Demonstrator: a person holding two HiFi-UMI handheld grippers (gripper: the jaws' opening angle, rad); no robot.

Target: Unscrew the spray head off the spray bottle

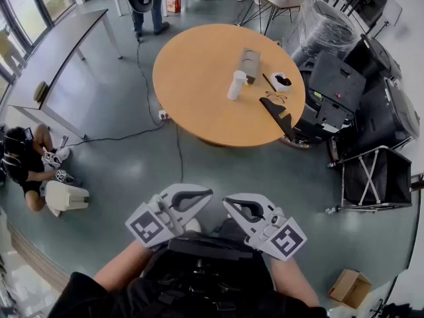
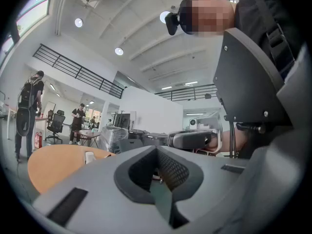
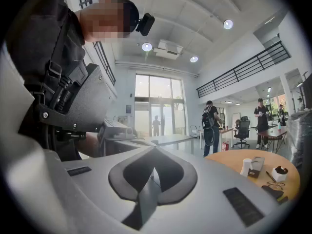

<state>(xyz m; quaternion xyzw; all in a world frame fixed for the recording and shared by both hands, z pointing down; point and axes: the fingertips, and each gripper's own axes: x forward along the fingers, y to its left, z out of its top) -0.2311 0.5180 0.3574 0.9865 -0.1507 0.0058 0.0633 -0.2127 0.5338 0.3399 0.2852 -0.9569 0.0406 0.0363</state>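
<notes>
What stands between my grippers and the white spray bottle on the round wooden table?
Nothing visible blocks it: between the left gripper, the right gripper and the white spray bottle lie grey floor with a black cable and bare round wooden table.

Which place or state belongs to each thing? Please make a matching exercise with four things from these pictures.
Things:
1. bottle
2. glasses
3. box
4. left tool

Places or states:
A. on the floor, at the lower right of the head view
B. shut, with nothing between its jaws
C. standing upright on the round table
D. lying flat on the table, to the right of the bottle in the head view

Pairs: 1-C, 2-D, 3-A, 4-B
</notes>
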